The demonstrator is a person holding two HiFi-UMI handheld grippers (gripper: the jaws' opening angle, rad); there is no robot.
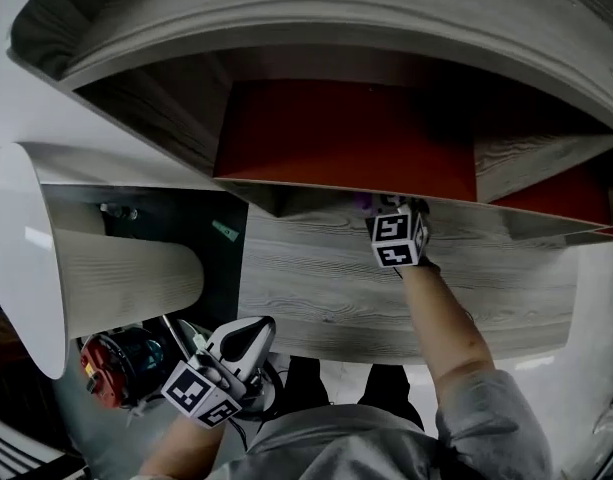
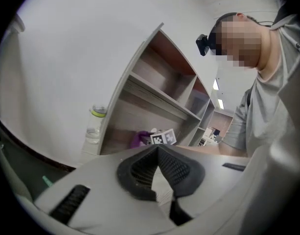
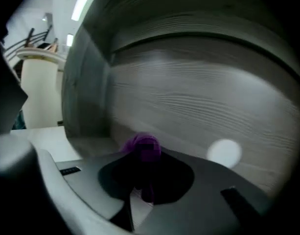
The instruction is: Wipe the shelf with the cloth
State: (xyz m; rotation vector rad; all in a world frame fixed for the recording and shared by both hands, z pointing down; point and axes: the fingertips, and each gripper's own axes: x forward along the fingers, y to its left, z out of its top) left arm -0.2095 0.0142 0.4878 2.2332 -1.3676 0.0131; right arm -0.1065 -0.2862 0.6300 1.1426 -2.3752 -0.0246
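Observation:
A grey wood shelf unit (image 1: 316, 293) with red back panels fills the head view. My right gripper (image 1: 378, 209) reaches into a lower compartment, shut on a purple cloth (image 1: 363, 204) that rests against the board. In the right gripper view the cloth (image 3: 142, 148) bunches between the jaws of the right gripper (image 3: 145, 156), close to the grey inner wall (image 3: 198, 97). My left gripper (image 1: 248, 336) hangs low by my body, away from the shelf. In the left gripper view its pads (image 2: 140, 168) meet at the tips with nothing between them, and the cloth (image 2: 138, 139) shows far off.
A white rounded table (image 1: 26, 258) stands left of the shelf, with a red object (image 1: 111, 363) below it. A clear bottle (image 2: 95, 124) stands beside the shelf's side wall. A shelf board (image 1: 346, 183) overhangs my right gripper closely.

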